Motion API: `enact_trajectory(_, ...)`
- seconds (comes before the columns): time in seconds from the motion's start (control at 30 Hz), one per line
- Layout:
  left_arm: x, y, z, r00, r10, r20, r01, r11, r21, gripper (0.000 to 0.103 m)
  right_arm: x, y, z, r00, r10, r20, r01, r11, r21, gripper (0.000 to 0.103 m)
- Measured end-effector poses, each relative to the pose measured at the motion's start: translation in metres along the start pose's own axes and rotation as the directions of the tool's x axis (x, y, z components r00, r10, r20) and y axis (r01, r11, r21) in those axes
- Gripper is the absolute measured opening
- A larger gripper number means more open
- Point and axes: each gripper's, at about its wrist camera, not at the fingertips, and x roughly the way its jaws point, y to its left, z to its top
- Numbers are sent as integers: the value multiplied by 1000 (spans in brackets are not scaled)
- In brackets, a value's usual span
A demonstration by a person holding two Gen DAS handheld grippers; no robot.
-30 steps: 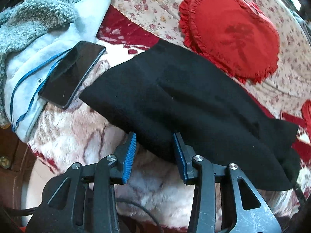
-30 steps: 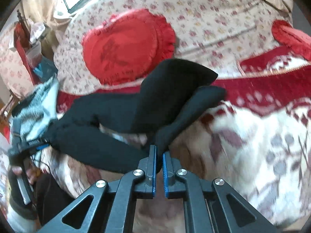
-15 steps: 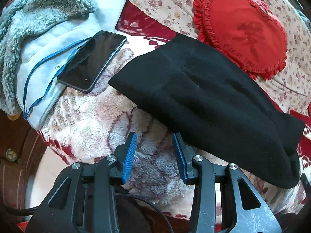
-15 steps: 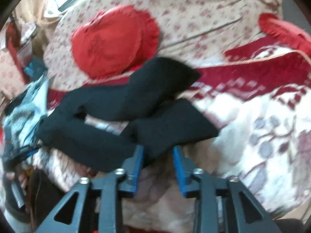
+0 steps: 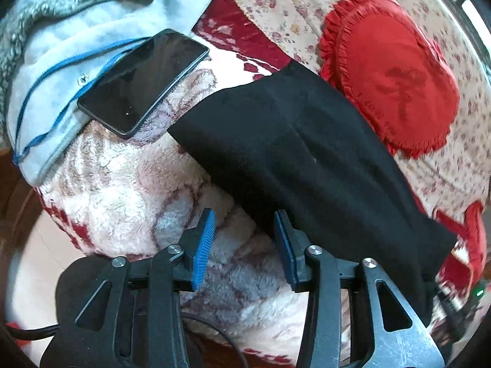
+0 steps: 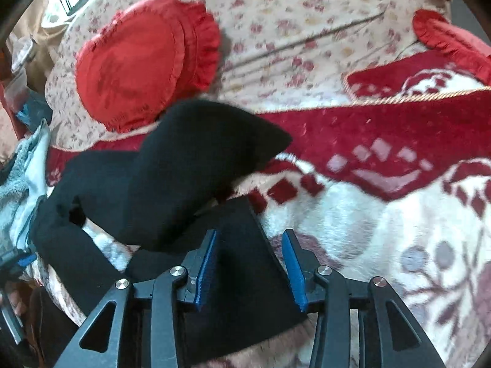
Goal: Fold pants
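Observation:
The black pants (image 5: 294,153) lie on a fluffy red-and-white blanket (image 5: 122,196). In the left wrist view their waist end is toward the upper left and the cloth runs down to the right. My left gripper (image 5: 244,239) is open and empty, just at the pants' near edge. In the right wrist view the pants (image 6: 184,178) show two legs, the far one spread out on the blanket, the near one lying between my open fingers. My right gripper (image 6: 250,257) is open, with the near leg's end under and between the pads.
A black phone (image 5: 144,82) lies on a pale blue fleece garment (image 5: 61,46) at the left. A red heart-shaped cushion (image 5: 392,70) sits behind the pants; it also shows in the right wrist view (image 6: 144,61). A second red cushion (image 6: 451,40) is at the far right.
My right gripper, shut on a pant leg a second ago, has opened and let it drop on the blanket. My left gripper stayed open and shifted slightly along the pants' edge.

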Motion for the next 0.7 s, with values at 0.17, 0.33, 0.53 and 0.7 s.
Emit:
enact_trajectory(0.17,11,-9,13,999,48,17,-48,999,18,41,8,5,-4,999,35,18,-34,999,-33,41)
enact_trajectory(0.33,18,-28,12,987,151,60,-158,979,130,41,15,10,-4,999,35,8,-35,998,-45,41)
enact_trajectory(0.53,24,-26,11,977,200,81,-209,968,140,57,18,9,-2,999,45,11,-44,999,-30,41)
enact_trajectory(0.7,27,-18,10,977,204,65,-211,970,119,64,18,11,-3,999,39,18,-38,998,-47,41)
